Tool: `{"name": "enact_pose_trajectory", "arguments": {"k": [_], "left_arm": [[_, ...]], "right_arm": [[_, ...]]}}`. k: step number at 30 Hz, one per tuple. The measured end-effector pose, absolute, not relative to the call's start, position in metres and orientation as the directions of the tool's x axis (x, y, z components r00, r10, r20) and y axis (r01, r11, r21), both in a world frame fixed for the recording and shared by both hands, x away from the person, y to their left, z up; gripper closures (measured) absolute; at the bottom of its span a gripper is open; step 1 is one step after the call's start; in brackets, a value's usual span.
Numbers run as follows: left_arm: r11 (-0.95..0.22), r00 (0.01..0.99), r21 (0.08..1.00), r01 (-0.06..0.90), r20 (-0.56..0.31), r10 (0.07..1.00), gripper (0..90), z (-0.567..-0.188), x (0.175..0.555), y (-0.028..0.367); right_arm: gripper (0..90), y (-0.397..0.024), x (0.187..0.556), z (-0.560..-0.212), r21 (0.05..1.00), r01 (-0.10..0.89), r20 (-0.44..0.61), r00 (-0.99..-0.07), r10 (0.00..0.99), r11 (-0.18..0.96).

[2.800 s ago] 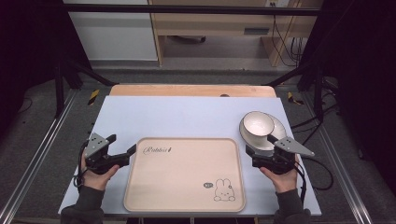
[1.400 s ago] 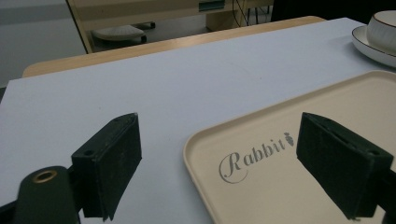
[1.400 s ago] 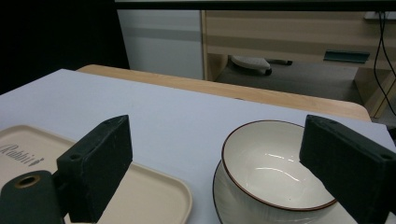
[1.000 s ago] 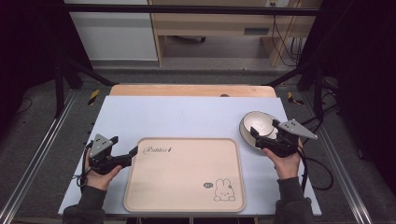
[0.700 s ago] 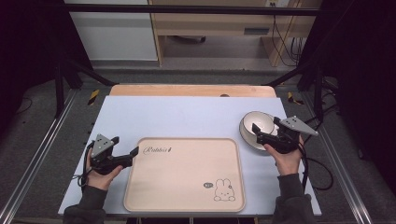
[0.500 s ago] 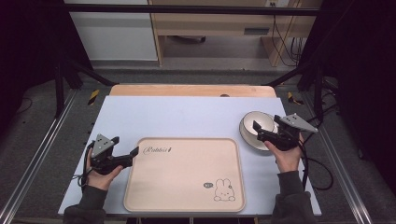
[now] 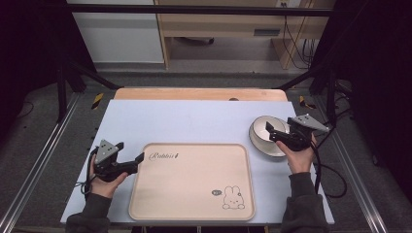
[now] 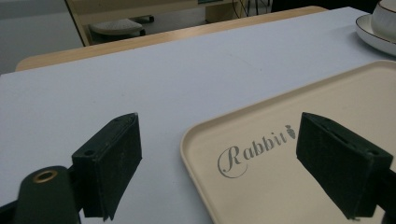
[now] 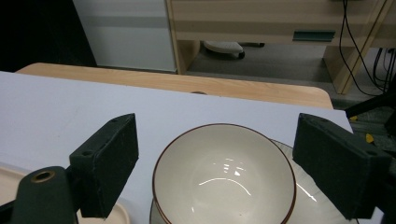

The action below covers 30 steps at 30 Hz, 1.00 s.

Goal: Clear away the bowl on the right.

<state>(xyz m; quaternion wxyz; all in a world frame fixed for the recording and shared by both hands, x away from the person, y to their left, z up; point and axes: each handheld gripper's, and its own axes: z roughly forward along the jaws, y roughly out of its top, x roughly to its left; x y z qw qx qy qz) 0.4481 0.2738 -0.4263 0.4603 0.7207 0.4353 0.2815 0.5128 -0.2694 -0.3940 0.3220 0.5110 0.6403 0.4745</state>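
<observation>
A cream bowl (image 7: 258,132) with a brown rim stands on a white plate (image 9: 308,200) at the right of the table. My right gripper (image 7: 270,133) hovers over the bowl's right side and is open. Its jaws have just been closing a little, and in the right gripper view (image 9: 215,168) they stand either side of the bowl (image 9: 224,177) without touching it. A beige tray (image 7: 192,179) printed with "Rabbit" and a bunny lies in the middle front. My left gripper (image 7: 138,162) is open at the tray's left edge, one jaw over the tray (image 8: 280,186), with nothing gripped.
The tabletop is pale blue (image 7: 194,119), with a wooden strip (image 7: 199,93) along its far edge. Metal frame rails run down both sides. Beyond the table stand a desk and hanging cables (image 7: 291,34). The bowl and plate (image 8: 373,35) appear at the top right of the left gripper view.
My right gripper has moved from the bowl's near side up to its right rim, then edged in over the bowl. The left gripper and the tray have stayed put.
</observation>
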Motion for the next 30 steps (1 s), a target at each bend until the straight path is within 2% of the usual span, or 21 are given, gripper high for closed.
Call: {"name": "enact_pose_trajectory", "arguments": {"k": [14,30], "left_arm": [[-0.199,0.461,0.908,0.369,0.007,0.887,13.8,-0.427,0.448,0.274],[-0.209,0.459,0.905,0.37,0.017,0.888,13.8,-0.427,0.449,0.273]], "right_arm": [[17.3,-0.275,0.529,-0.407,0.916,0.398,0.048,-0.229,0.972,0.048],[22.1,-0.287,0.543,-0.418,0.884,0.467,0.083,-0.175,0.981,0.009]]}}
